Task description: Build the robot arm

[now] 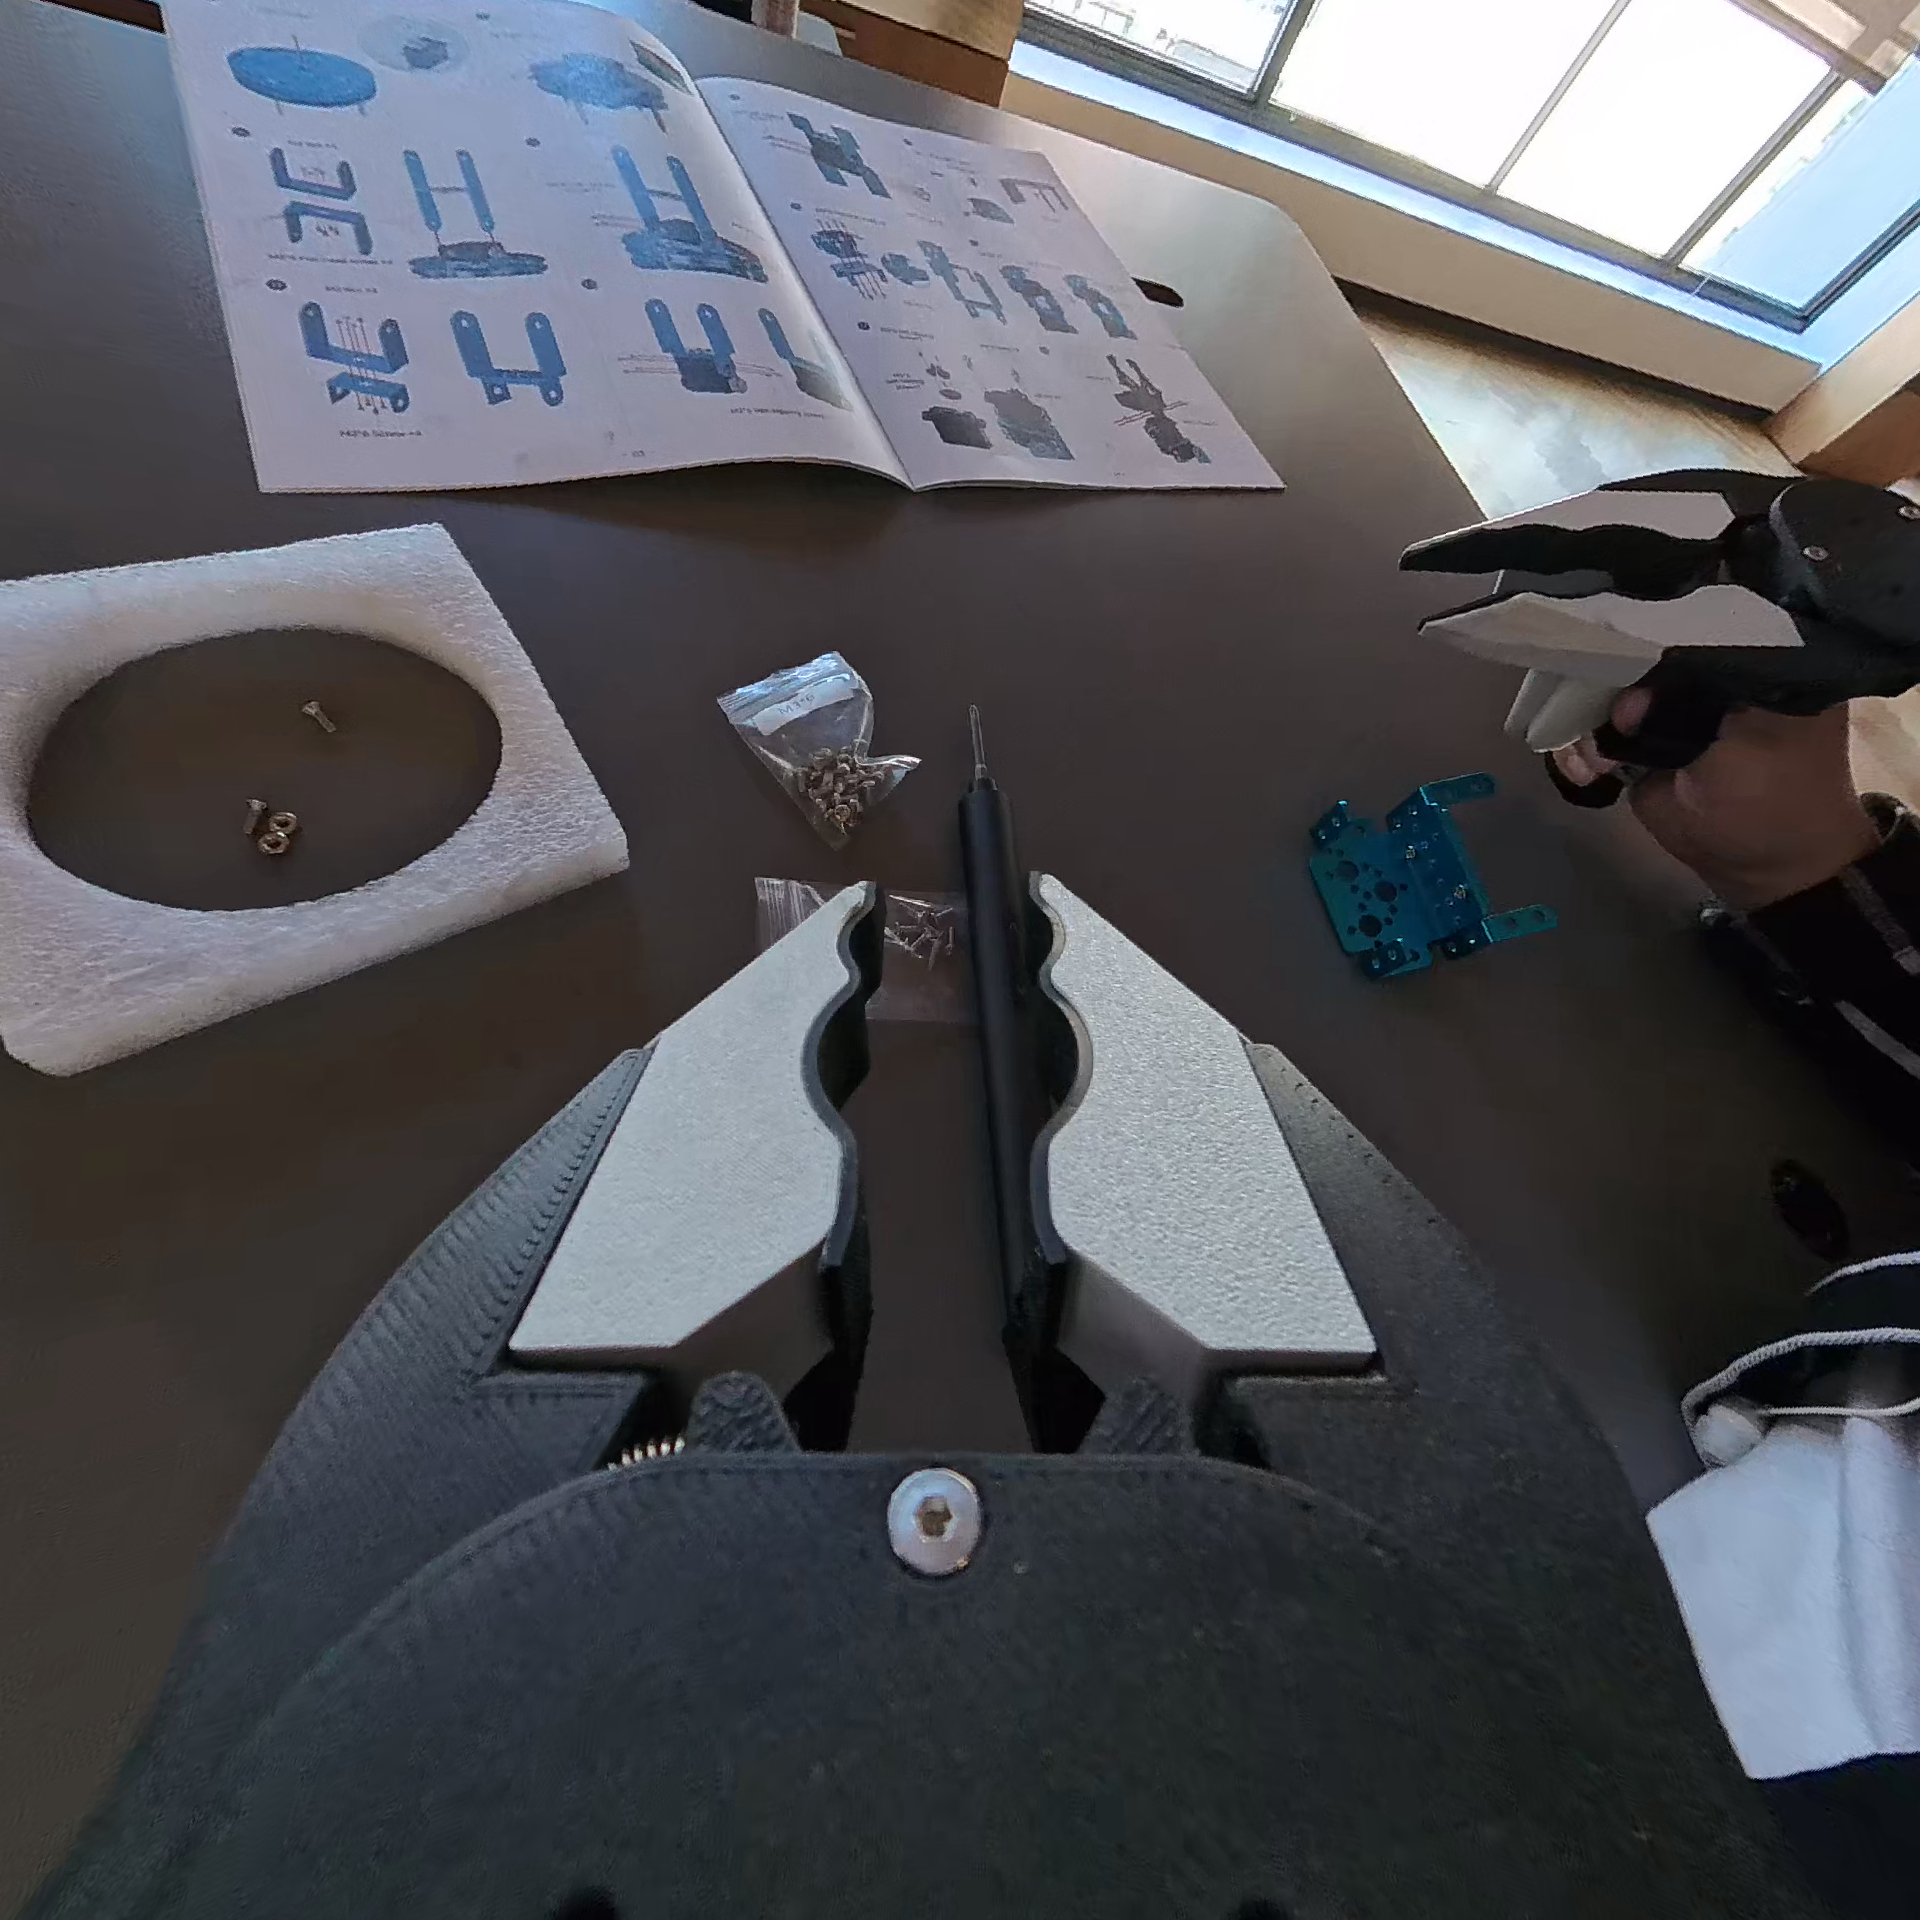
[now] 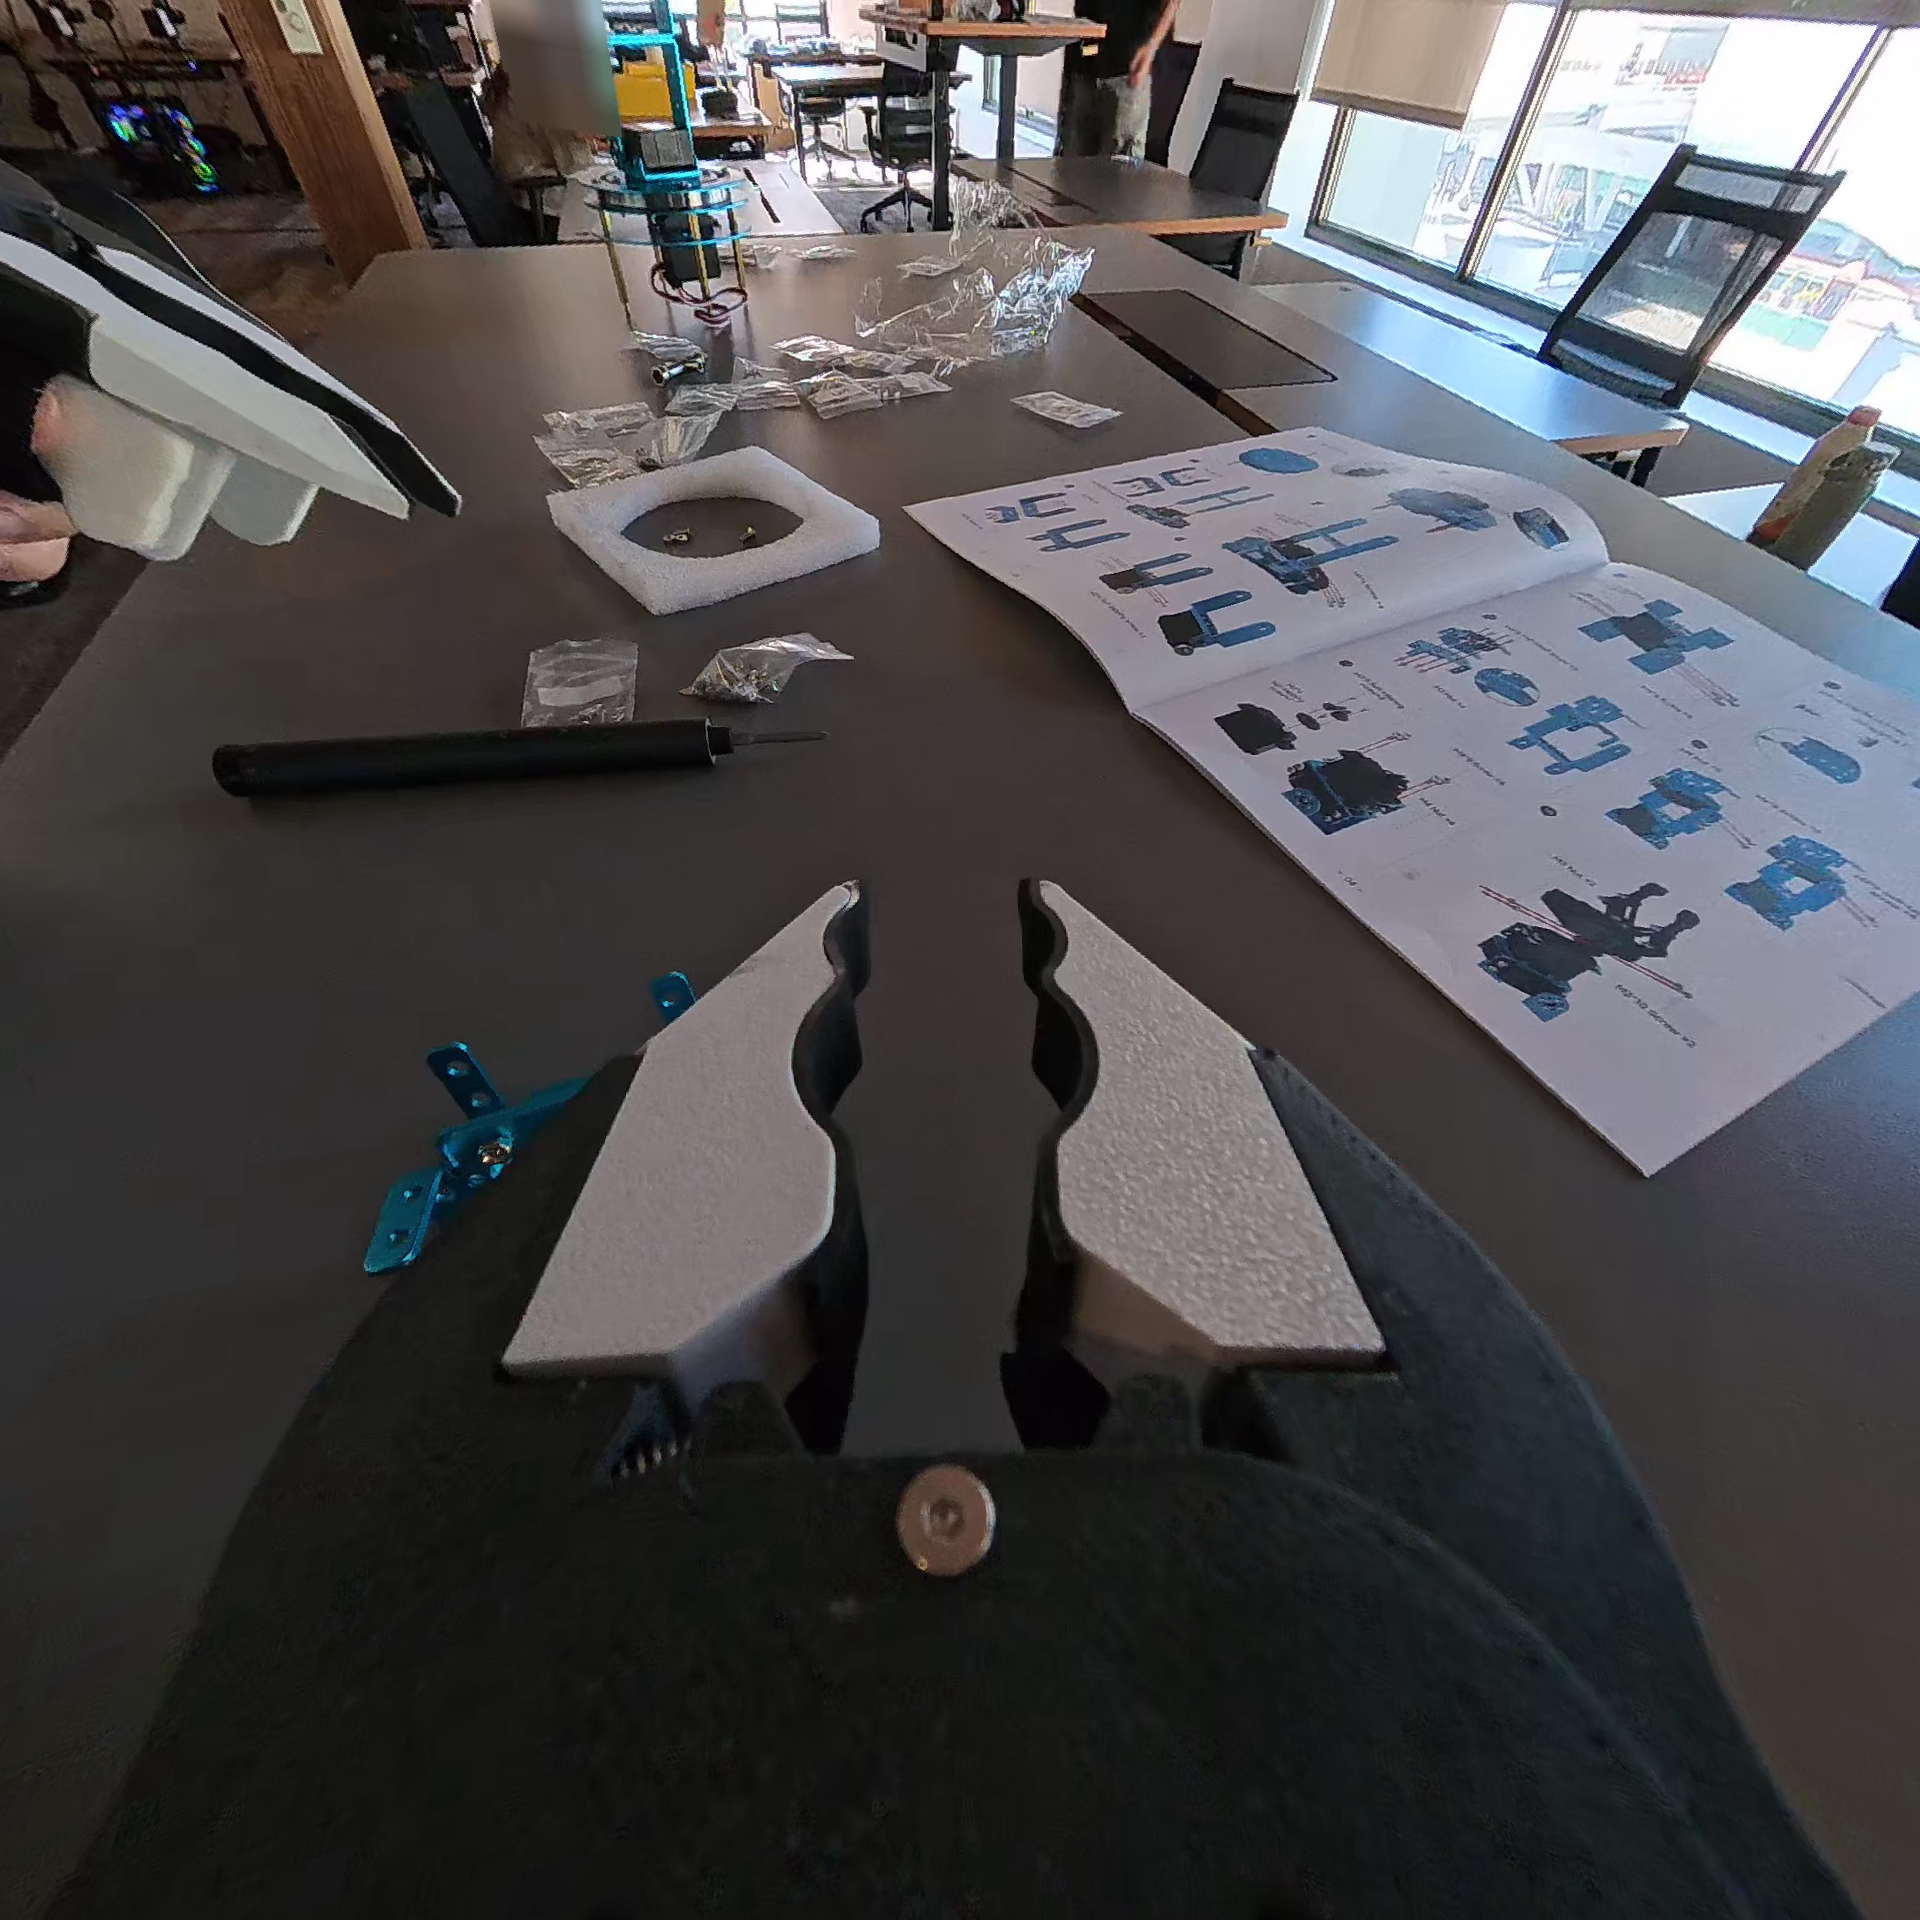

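The left gripper (image 1: 951,894) hangs over the table (image 1: 1195,644) with its jaws parted and nothing held — the black screwdriver (image 1: 987,977) lies below, between the fingers and close along the right one; contact cannot be told. Two screw bags (image 1: 826,753) sit just beyond, a foam ring (image 1: 520,665) to the left. The right gripper (image 2: 940,899) is parted and empty too — a blue bracket (image 2: 468,1132) beside its left finger, a booklet (image 2: 1455,748) to its right.
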